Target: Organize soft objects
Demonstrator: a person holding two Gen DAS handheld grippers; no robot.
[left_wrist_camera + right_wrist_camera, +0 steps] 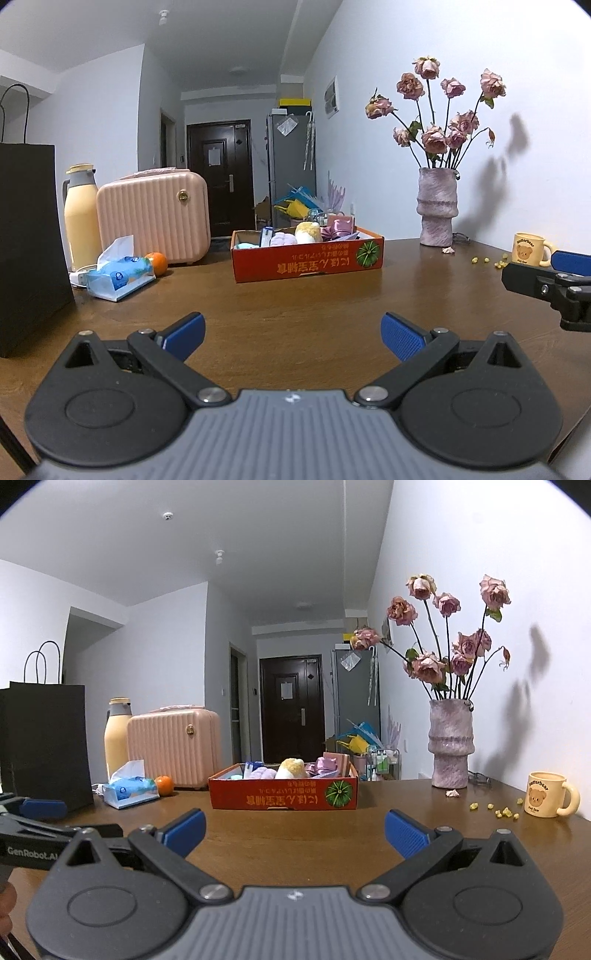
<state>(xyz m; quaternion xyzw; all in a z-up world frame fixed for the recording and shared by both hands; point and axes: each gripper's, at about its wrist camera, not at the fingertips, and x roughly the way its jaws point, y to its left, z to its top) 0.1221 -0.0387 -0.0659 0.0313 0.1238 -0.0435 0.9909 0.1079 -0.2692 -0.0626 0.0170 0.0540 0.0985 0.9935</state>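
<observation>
A red cardboard box (308,260) (282,794) stands on the far side of the brown table. It holds several soft things: a yellow-white plush (307,232) (291,768), a lilac fluffy piece (282,240) (263,774) and pink-purple cloth (338,227) (327,766). My left gripper (293,334) hovers open over the near table, nothing between its blue pads. My right gripper (295,832) is likewise open and empty. Each gripper shows at the other view's edge.
A tissue pack (120,275) (129,788), an orange (157,263) (164,785), a pink case (153,216) (173,747), a yellow flask (81,218) and a black paper bag (31,240) (48,744) stand left. A vase of dried roses (437,206) (450,744) and a bear mug (528,249) (546,799) stand right.
</observation>
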